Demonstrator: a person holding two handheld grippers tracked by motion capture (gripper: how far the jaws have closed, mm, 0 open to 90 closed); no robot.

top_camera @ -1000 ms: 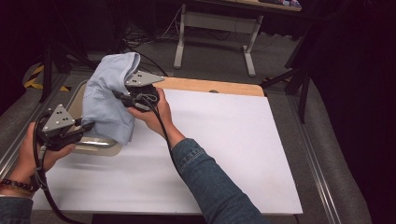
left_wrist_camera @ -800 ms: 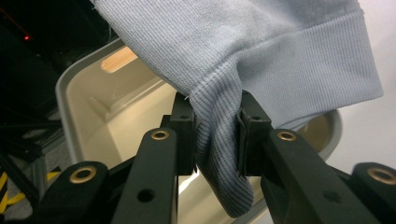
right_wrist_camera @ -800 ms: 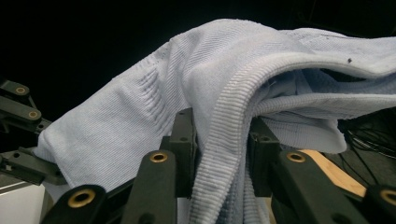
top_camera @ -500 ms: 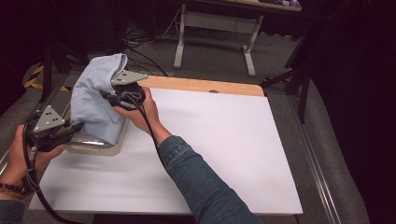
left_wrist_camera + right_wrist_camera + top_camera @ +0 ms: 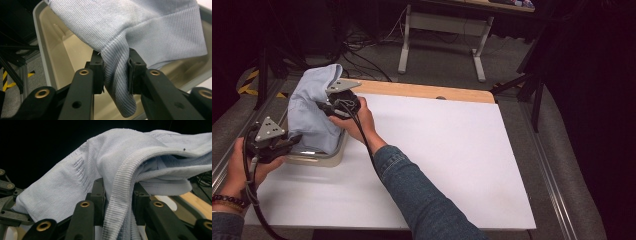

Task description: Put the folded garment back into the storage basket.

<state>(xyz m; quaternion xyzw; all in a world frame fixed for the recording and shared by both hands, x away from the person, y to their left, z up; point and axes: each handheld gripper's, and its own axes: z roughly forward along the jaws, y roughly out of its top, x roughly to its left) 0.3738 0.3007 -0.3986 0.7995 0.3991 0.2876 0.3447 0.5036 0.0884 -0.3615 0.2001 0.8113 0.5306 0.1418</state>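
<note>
A pale blue knitted garment (image 5: 312,110) hangs between my two grippers over a beige plastic tub (image 5: 319,159) at the table's left edge. My left gripper (image 5: 294,137) grips its lower ribbed hem; in the left gripper view the pads of the left gripper (image 5: 115,72) squeeze a fold of the garment (image 5: 150,30) above the tub's inside (image 5: 50,50). Those jaws have just been opening slightly, with the fold still between them. My right gripper (image 5: 319,107) holds the garment's upper part; in the right gripper view the right gripper (image 5: 117,192) is shut on a ribbed edge of the garment (image 5: 75,177).
A white sheet (image 5: 437,150) covers the table, with a wooden strip (image 5: 422,91) along its far edge. Metal rails run down both sides. A desk frame (image 5: 442,40) and cables stand on the floor behind.
Both hands have carried the garment leftward and lower, so it now hangs down into the tub.
</note>
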